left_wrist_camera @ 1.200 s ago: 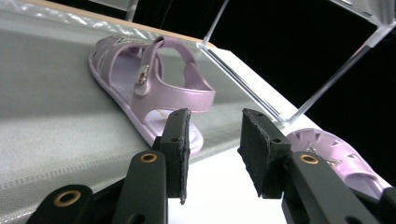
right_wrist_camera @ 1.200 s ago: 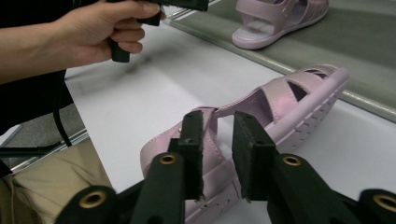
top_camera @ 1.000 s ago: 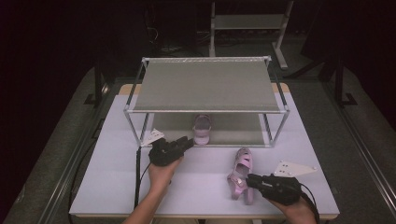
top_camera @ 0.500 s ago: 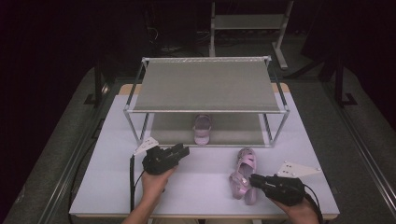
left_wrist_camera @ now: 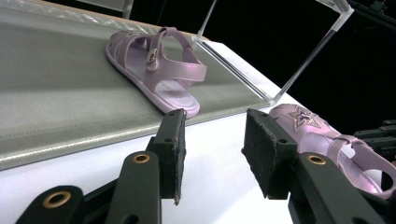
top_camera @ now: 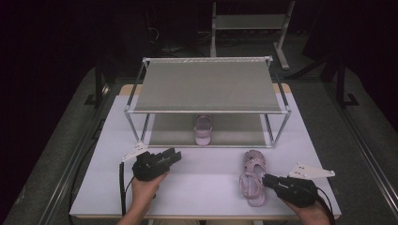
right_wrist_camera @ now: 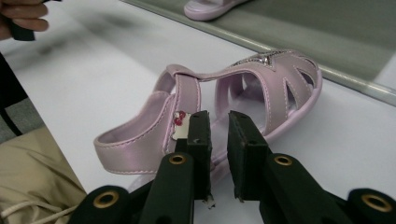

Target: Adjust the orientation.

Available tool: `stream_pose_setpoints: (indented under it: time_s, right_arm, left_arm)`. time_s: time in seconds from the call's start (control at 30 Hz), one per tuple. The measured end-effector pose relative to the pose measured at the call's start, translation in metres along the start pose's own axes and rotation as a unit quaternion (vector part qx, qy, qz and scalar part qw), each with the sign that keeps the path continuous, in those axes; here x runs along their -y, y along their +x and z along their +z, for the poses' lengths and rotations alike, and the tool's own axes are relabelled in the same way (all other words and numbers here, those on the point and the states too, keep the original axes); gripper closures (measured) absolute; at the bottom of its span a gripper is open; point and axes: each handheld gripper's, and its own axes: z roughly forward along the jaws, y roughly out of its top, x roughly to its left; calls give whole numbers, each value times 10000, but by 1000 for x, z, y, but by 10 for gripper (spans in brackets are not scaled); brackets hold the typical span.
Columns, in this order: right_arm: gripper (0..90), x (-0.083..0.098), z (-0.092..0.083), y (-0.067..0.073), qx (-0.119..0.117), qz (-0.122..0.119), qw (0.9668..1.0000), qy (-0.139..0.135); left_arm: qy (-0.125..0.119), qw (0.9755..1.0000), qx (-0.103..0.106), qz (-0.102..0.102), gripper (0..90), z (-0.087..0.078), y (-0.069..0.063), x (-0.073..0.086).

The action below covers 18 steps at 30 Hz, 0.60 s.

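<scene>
Sandal one (top_camera: 203, 131): placed on rack's lower shelf (top_camera: 234, 133). Sandal two (top_camera: 252, 177): on table (top_camera: 202, 187), pending. Right gripper (top_camera: 266, 180): nearly clenched beside its side, grasp uncertain. Left gripper (top_camera: 174, 155): released, just been opening, empty.

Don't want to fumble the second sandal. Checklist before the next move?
1. Right claw closed: ok. The jaws are nearly together at the side of the sandal on the table.
2. Firm hold on that sandal: cannot tell. The pads hide the contact.
3. Left claw free: ok. Its jaws have just been opening, with nothing between them.
4. Room on the lower shelf: ok. It is bare to the right of the sandal on the shelf.
5. Way to the shelf: ok. Nothing lies between the sandal on the table and the shelf's front edge.
</scene>
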Motion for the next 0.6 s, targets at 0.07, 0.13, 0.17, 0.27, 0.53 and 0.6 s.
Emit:
stream_pose_setpoints:
  time_s: [0.07, 0.13, 0.17, 0.27, 0.53, 0.6]
  right_arm:
    - [775, 3, -1, -3, 79, 25, 10000, 55]
    - [769, 3, -1, -4, 100, 41, 9999, 70]
    - [765, 4, -2, -5, 128, 71, 9999, 79]
    - [738, 7, -5, -11, 283, 165, 9994, 104]
    - [624, 11, -18, -19, 324, 436, 9985, -58]
    - [605, 12, -19, -18, 307, 438, 9985, -80]
  left_arm:
    - [17, 10000, -15, 10, 580, -1, 0, 1]
    - [16, 10000, -5, 2, 580, -3, 1, 3]
    - [30, 10000, -3, 9, 579, -4, 1, 4]
    - [65, 10000, 2, 4, 579, -6, 1, 7]
    - [102, 9999, 37, 70, 577, -9, 0, 10]
    - [74, 9999, 55, 57, 577, -9, -1, 11]
